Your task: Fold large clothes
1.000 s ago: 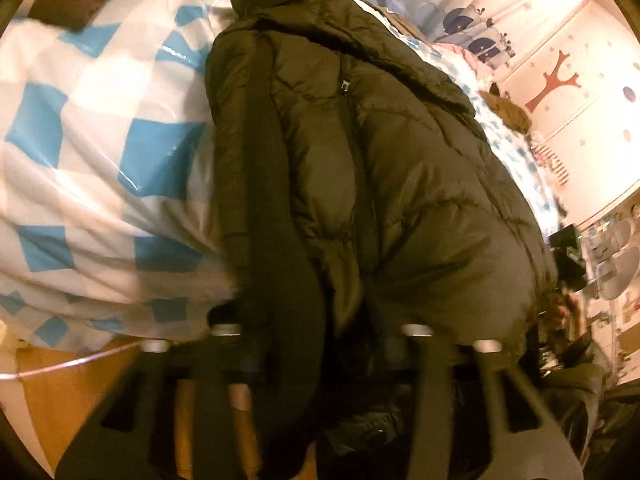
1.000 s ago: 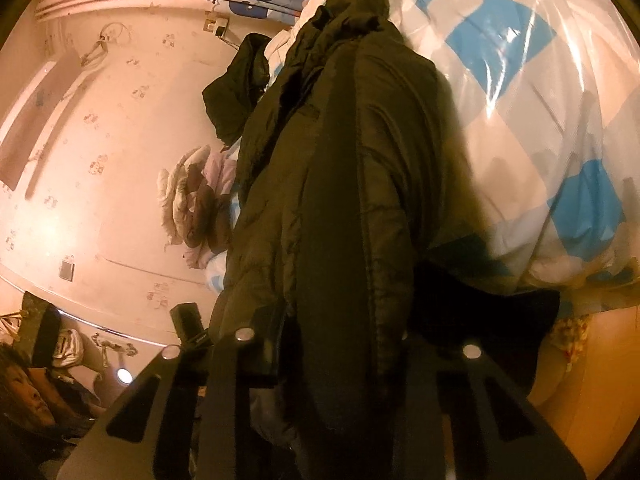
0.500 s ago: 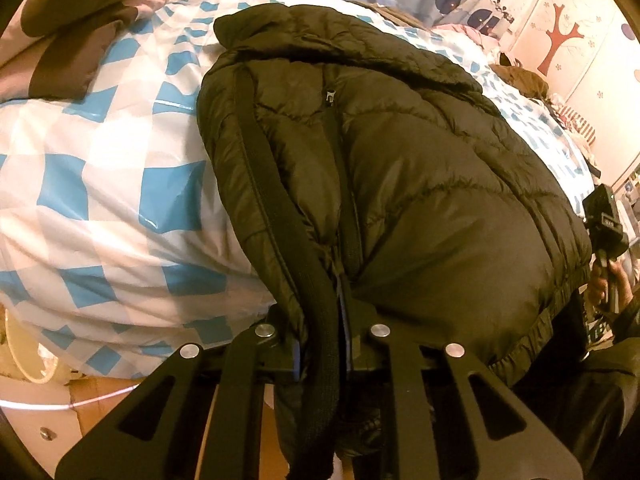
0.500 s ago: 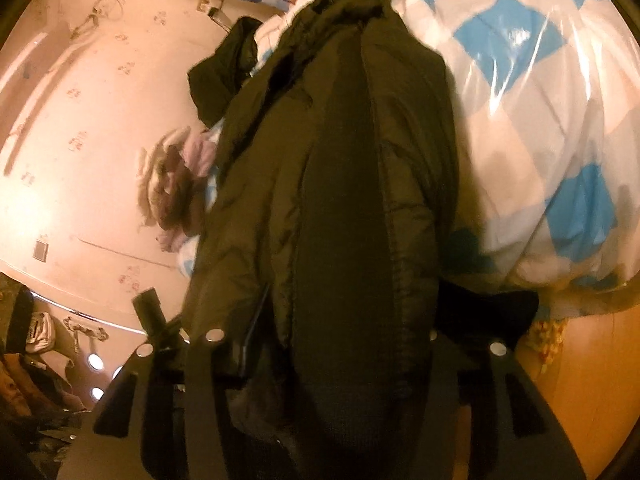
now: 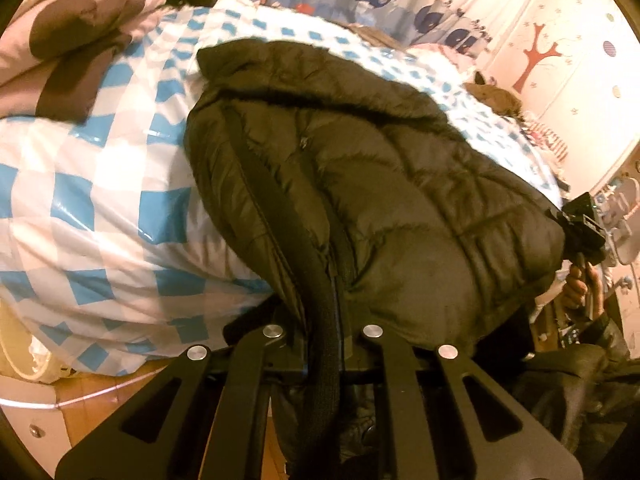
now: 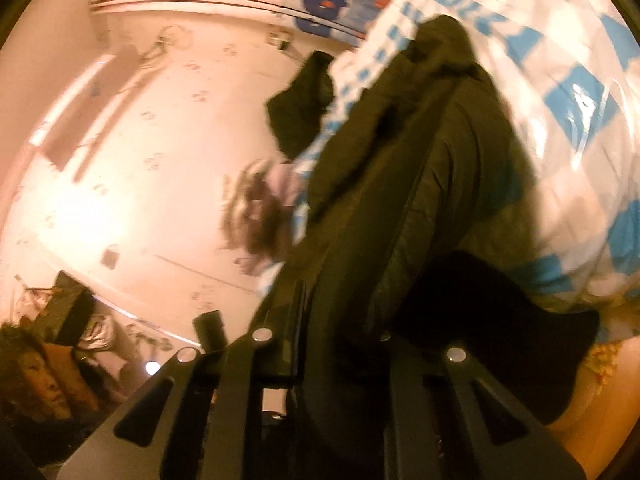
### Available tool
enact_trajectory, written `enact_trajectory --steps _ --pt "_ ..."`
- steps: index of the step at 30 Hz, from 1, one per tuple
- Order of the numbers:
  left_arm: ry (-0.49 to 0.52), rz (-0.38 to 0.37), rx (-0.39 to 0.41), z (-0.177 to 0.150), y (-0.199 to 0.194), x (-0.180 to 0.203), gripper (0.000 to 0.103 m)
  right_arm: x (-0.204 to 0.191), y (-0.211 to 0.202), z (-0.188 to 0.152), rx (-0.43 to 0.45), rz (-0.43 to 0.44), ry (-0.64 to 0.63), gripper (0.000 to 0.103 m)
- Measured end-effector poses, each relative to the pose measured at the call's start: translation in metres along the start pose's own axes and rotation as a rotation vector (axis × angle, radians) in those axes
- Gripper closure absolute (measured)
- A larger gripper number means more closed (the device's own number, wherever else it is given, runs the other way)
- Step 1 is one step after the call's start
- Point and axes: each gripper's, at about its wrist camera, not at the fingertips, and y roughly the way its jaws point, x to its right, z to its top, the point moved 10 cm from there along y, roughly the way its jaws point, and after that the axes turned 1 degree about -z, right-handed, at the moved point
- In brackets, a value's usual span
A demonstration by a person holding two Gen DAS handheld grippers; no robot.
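Since a second ago both tools have lifted the hem, so more of the bed shows beyond it. The left tool [image 5: 325, 344], jaws just closing, pinches the one puffy quilted dark jacket [image 5: 400, 184] at its black zipper band. The right tool [image 6: 340, 344], likewise just closing, pinches the hem. The jacket lies lengthwise, collar away, on the glossy blue-and-white checked bed cover [image 5: 92, 184].
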Motion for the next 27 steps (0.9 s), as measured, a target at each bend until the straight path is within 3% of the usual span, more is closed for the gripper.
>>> enact_trajectory --steps 5,13,16,17,18,24,25,27 --pt "-0.004 -0.039 0.008 -0.005 -0.017 0.003 0.096 -0.016 -0.023 -0.006 0.005 0.017 -0.041 0.087" --pt "-0.05 -0.04 -0.035 -0.024 0.003 -0.018 0.096 0.029 -0.038 -0.018 0.0 -0.037 0.032 0.087" --pt "-0.052 -0.054 -0.051 -0.027 0.008 -0.02 0.094 0.043 -0.036 -0.023 -0.02 -0.053 0.06 0.069" --pt "-0.056 -0.067 -0.062 -0.03 0.011 -0.022 0.094 0.046 -0.034 -0.026 -0.033 -0.045 0.073 0.046" --pt "-0.062 -0.077 -0.068 -0.031 0.013 -0.022 0.092 0.05 -0.033 -0.029 -0.04 -0.05 0.08 0.033" --pt "-0.153 -0.14 -0.096 -0.046 0.029 -0.035 0.071 0.058 -0.028 -0.038 -0.063 -0.043 0.082 0.034" --pt "-0.164 -0.147 -0.095 -0.047 0.031 -0.036 0.068 0.058 -0.028 -0.039 -0.063 -0.045 0.081 0.039" --pt "-0.183 -0.168 -0.095 -0.05 0.033 -0.038 0.066 0.059 -0.028 -0.038 -0.057 -0.055 0.076 0.07"
